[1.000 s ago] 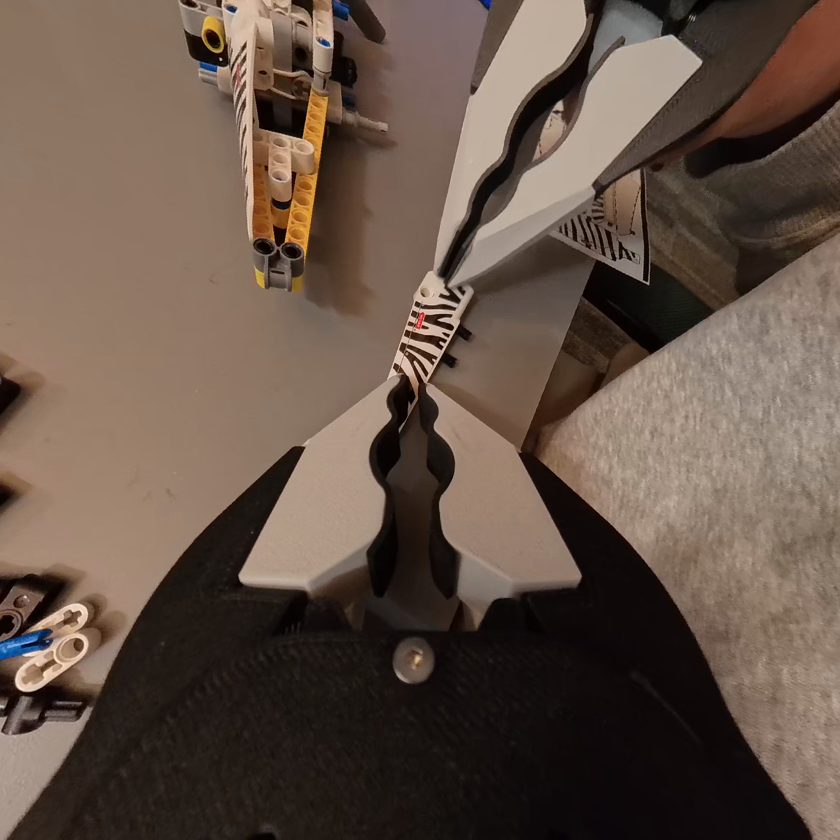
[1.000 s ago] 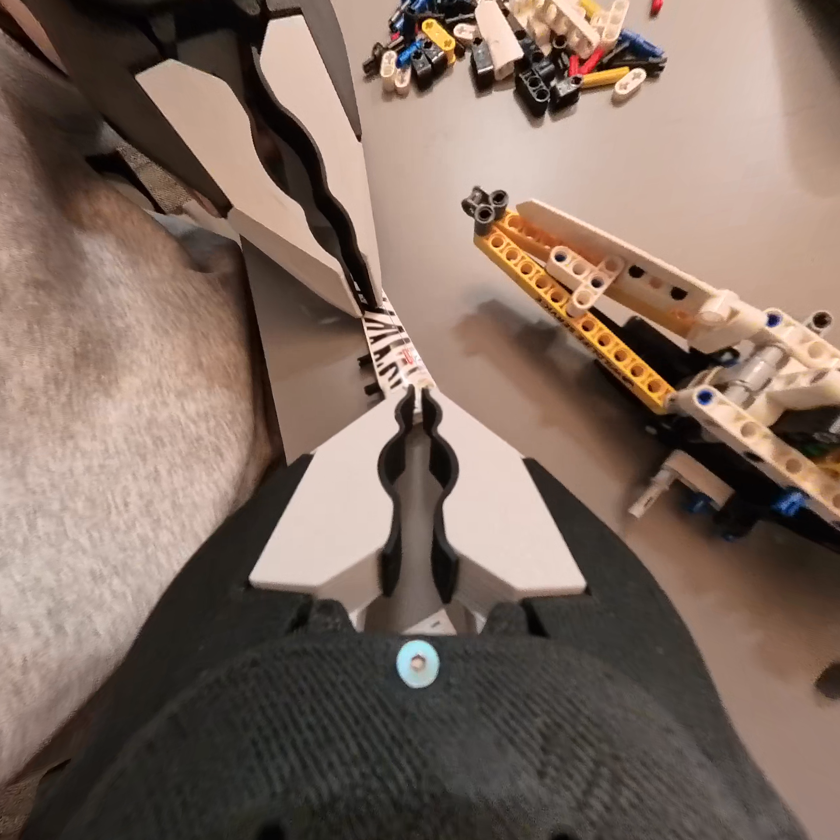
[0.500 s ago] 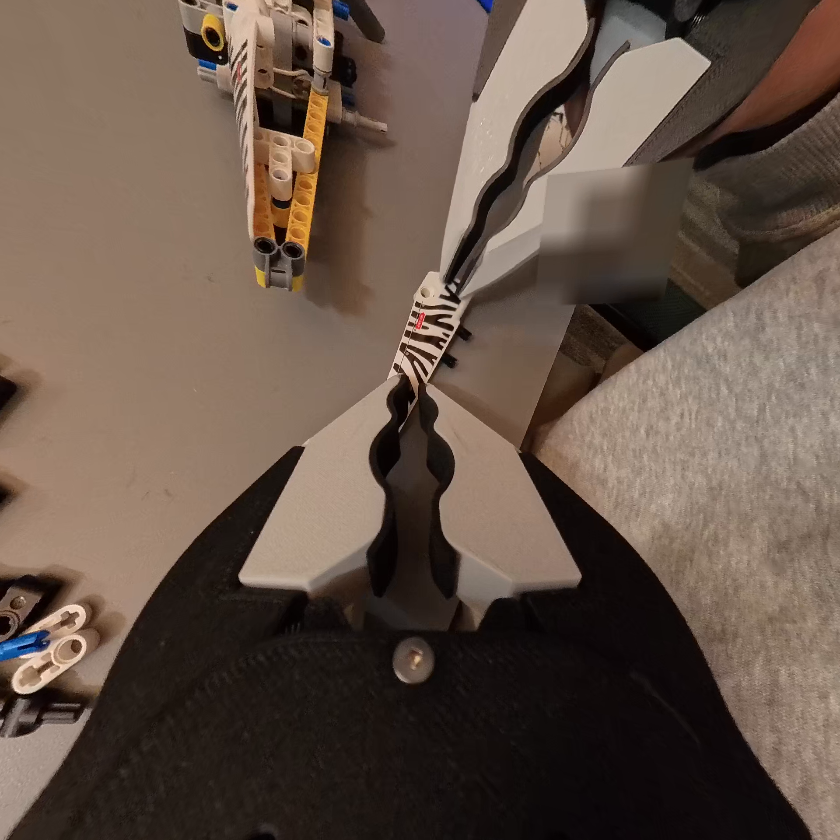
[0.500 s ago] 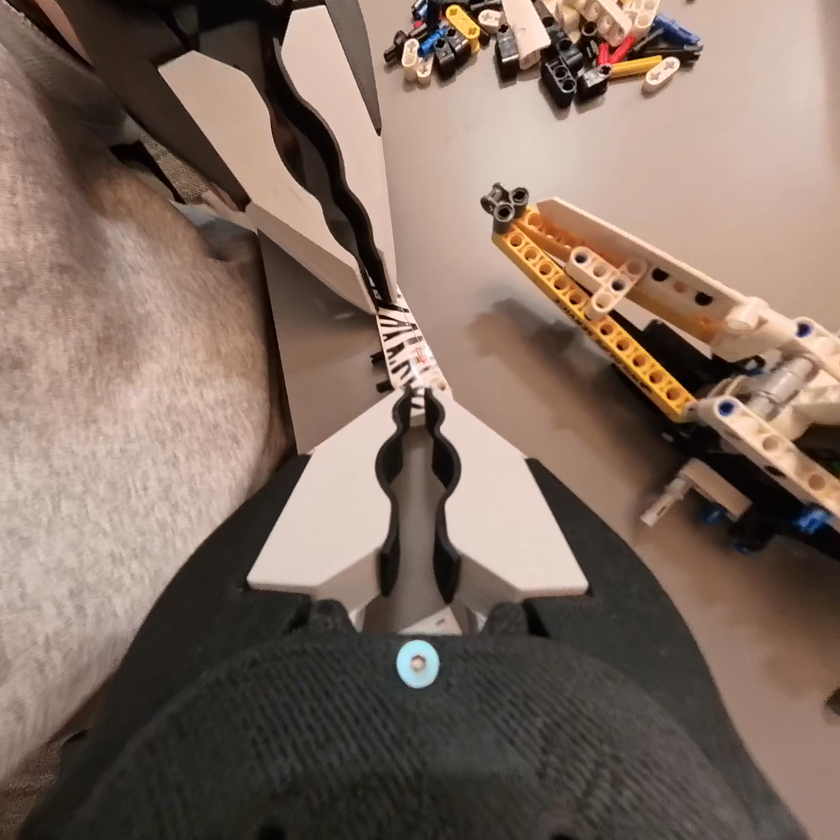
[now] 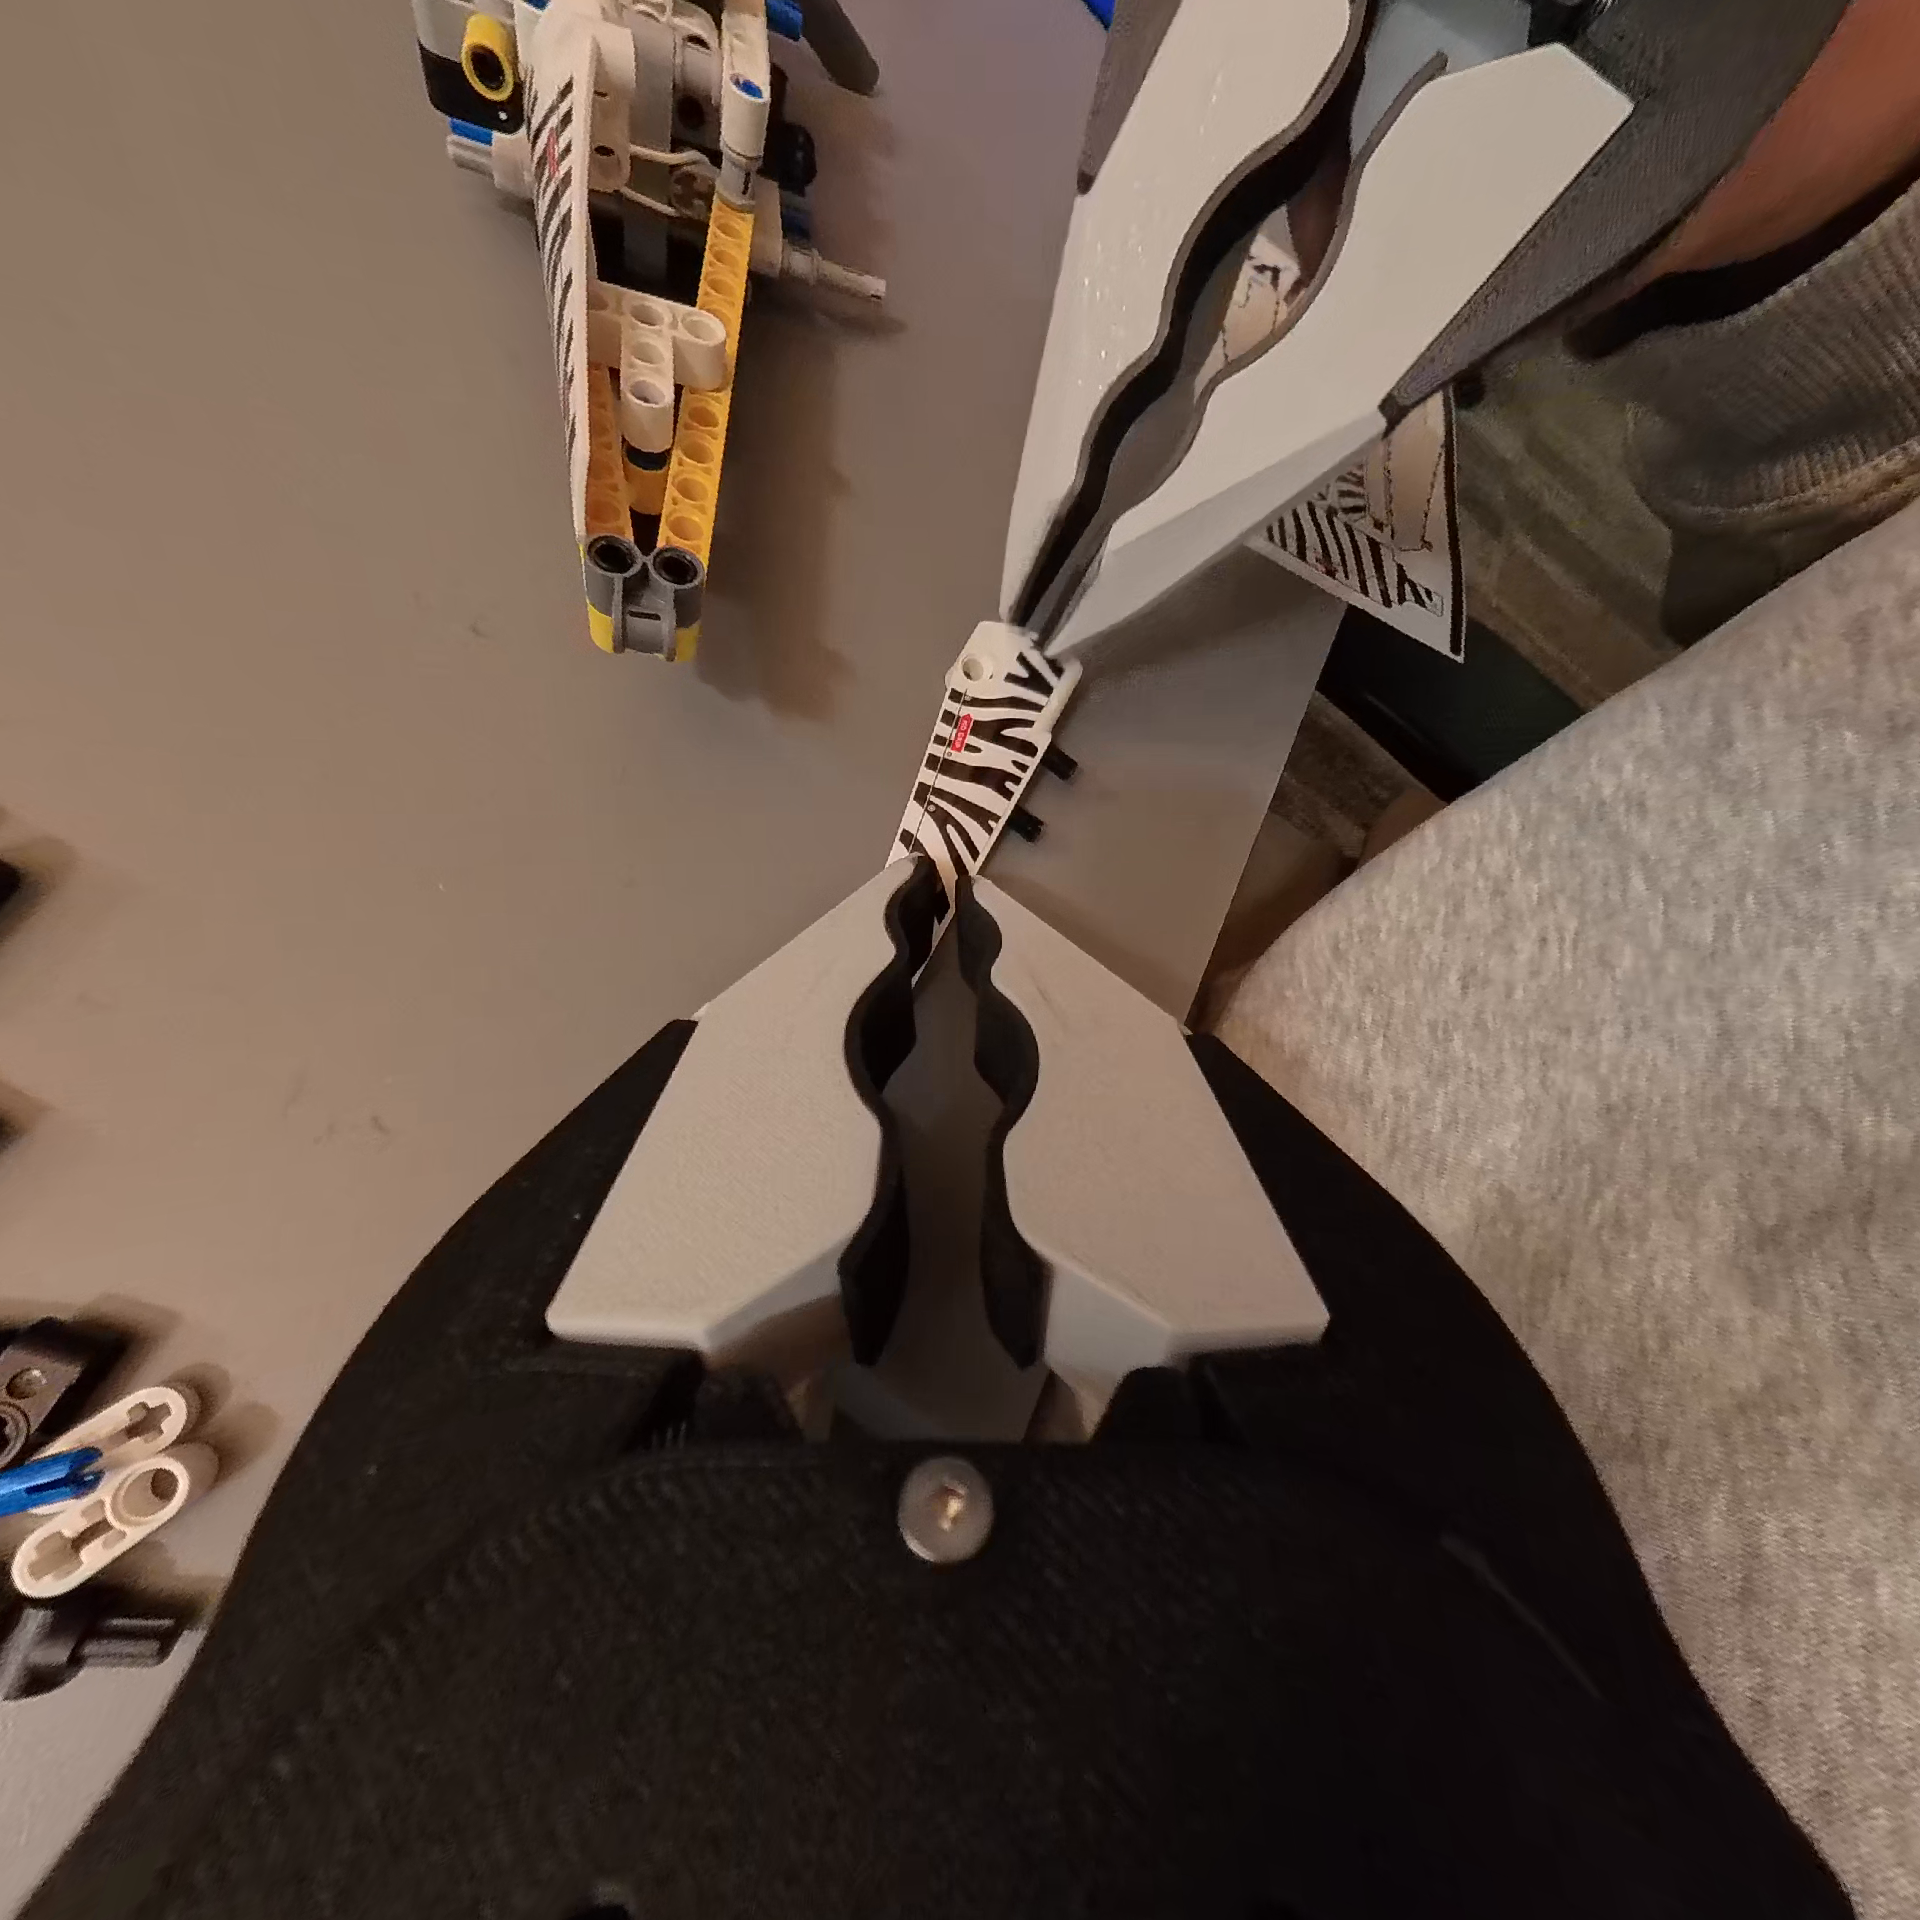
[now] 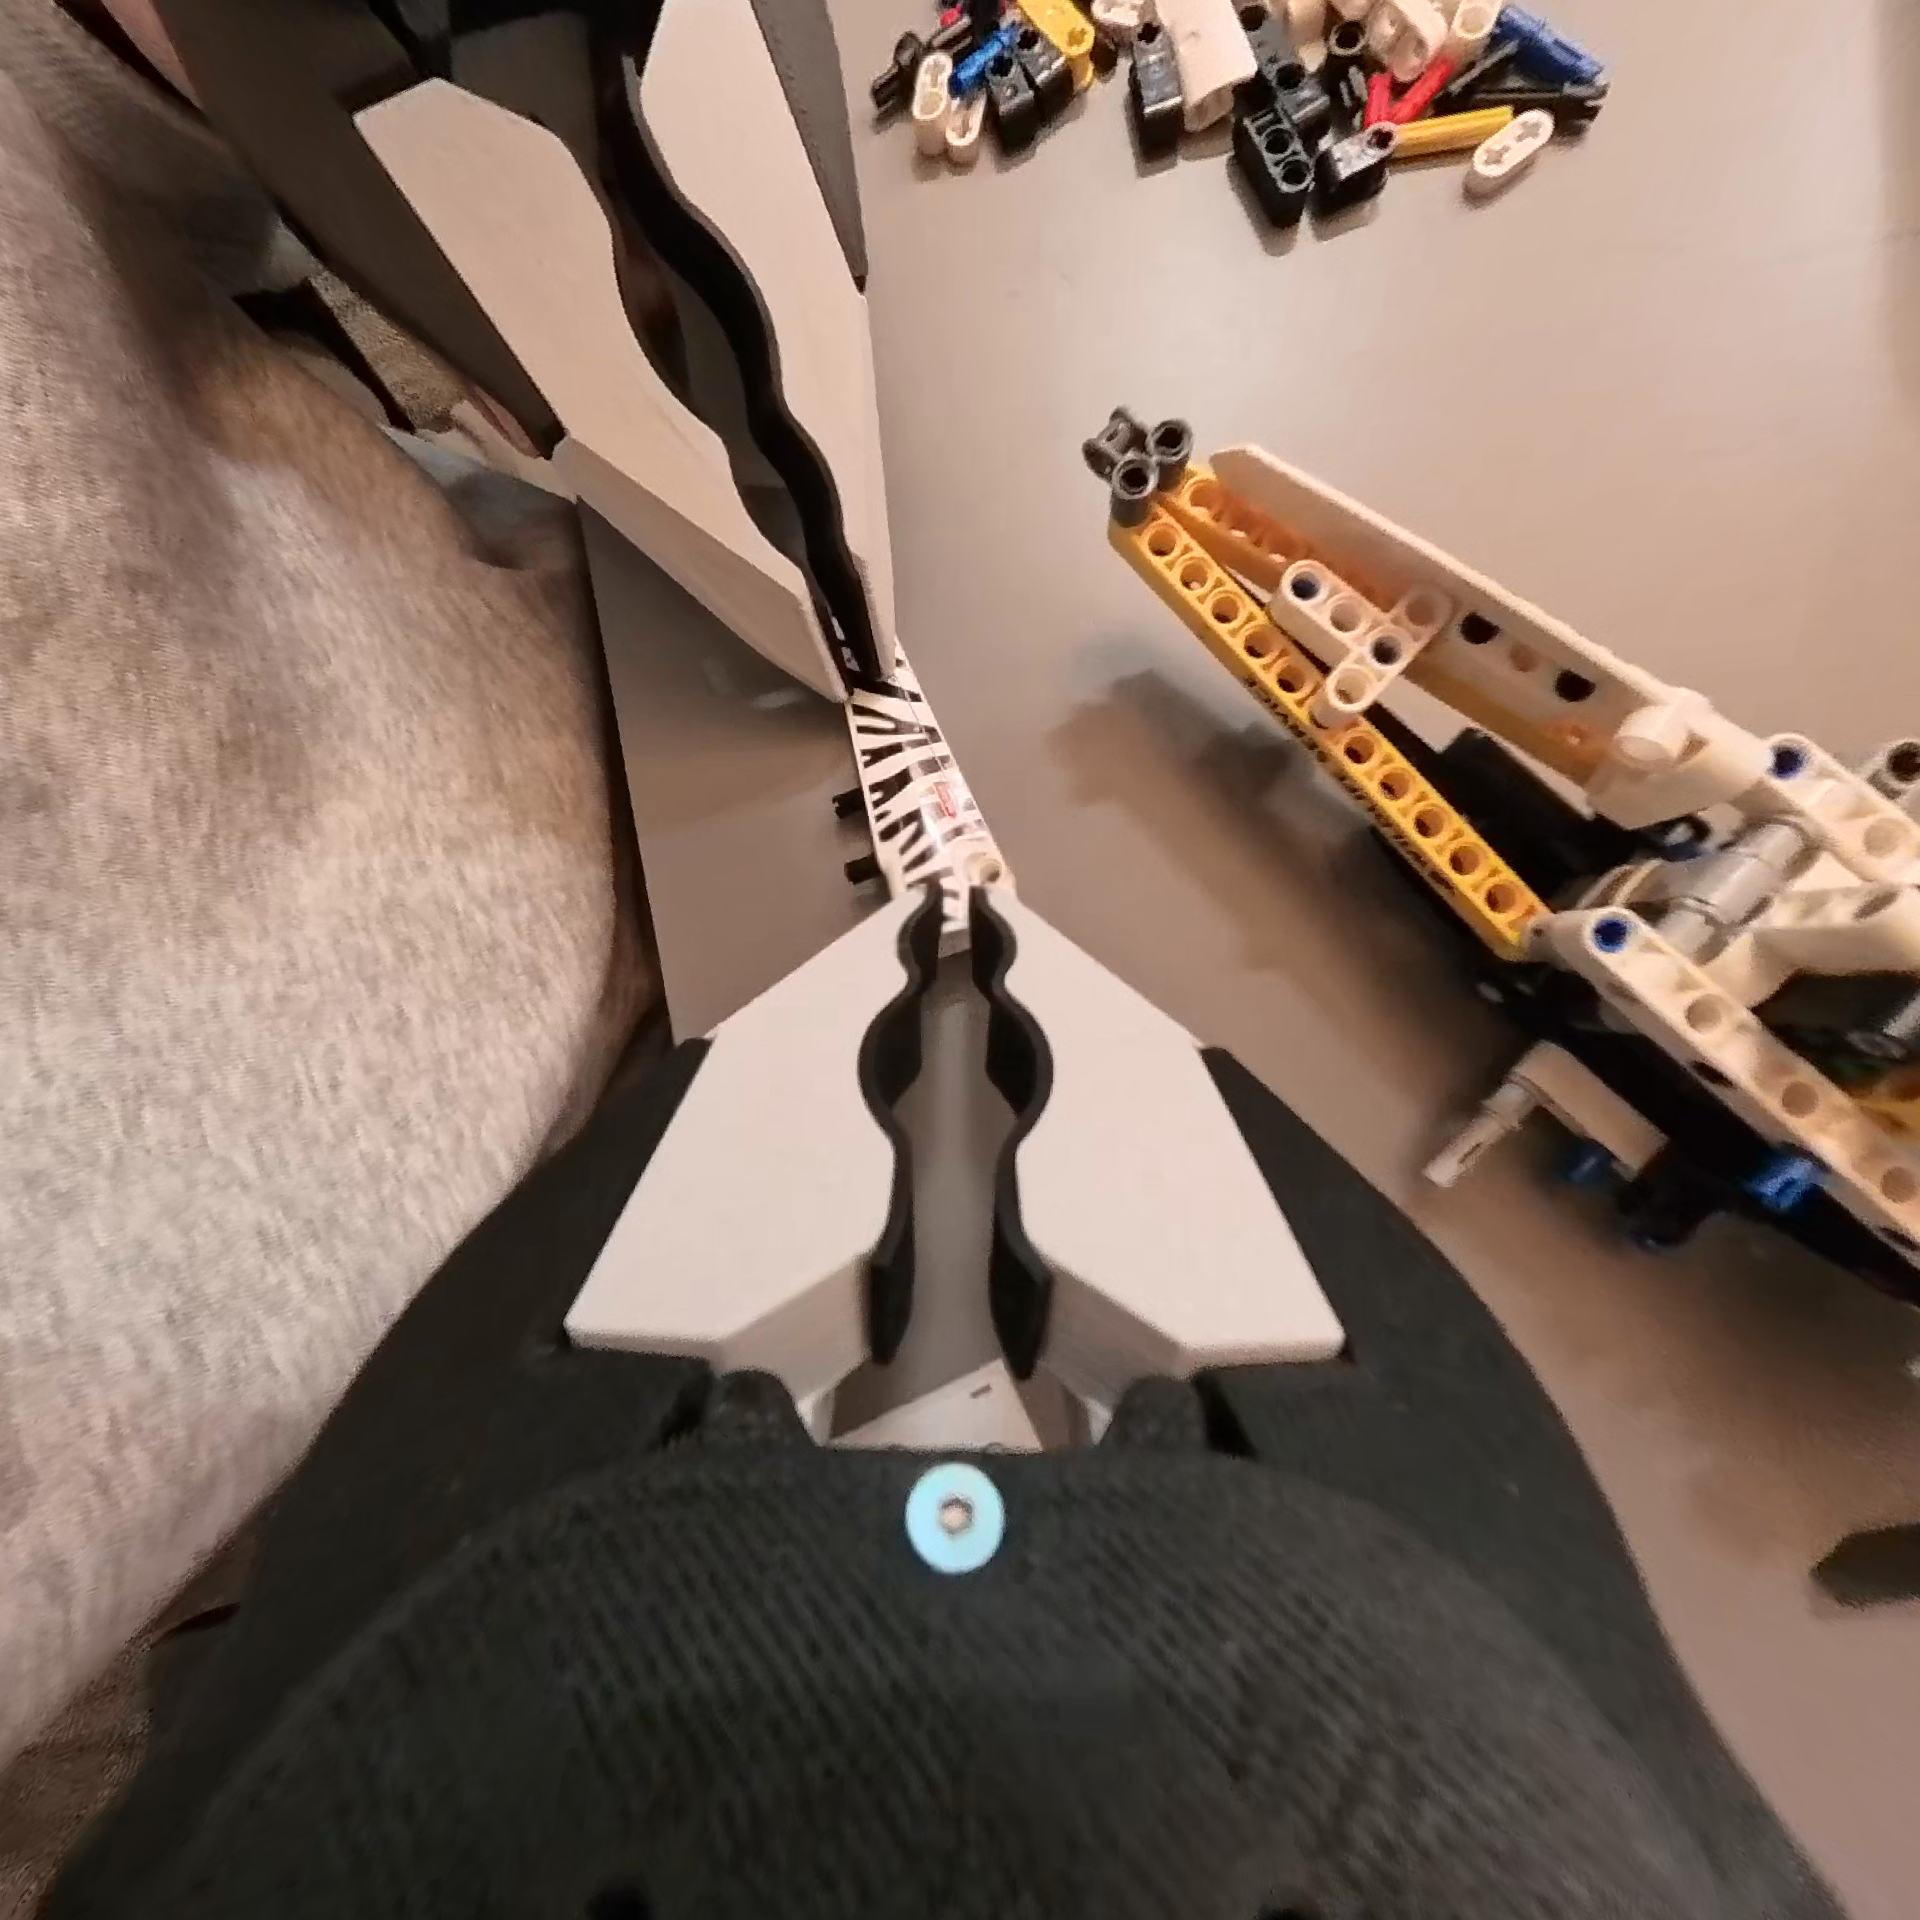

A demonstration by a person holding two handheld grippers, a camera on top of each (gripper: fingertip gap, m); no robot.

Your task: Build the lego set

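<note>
A white panel with black zebra stripes [image 5: 982,764] and two black pins on its side hangs above the table's near edge, held at both ends. My left gripper [image 5: 935,883] is shut on one end. My right gripper [image 6: 961,904] is shut on the other end of the panel [image 6: 914,790]. Each view shows the other gripper coming in from the top: the right one [image 5: 1039,623] and the left one [image 6: 862,675]. The partly built model [image 5: 644,343] of yellow beams and white panels lies on the grey table [image 5: 260,727], also in the right wrist view [image 6: 1455,769].
A pile of loose pieces [image 6: 1247,83] lies at the far side of the table. A few white links and black pieces [image 5: 94,1475] lie at the left. A striped sticker sheet [image 5: 1371,551] sits off the table edge. A person's grey sleeve [image 5: 1610,1143] is close on the right. There is about 5 cm between the tips of the two grippers.
Both grippers stay shut on the striped panel. The right wrist view has drifted slightly, so the model and pile sit lower and farther right in it.
</note>
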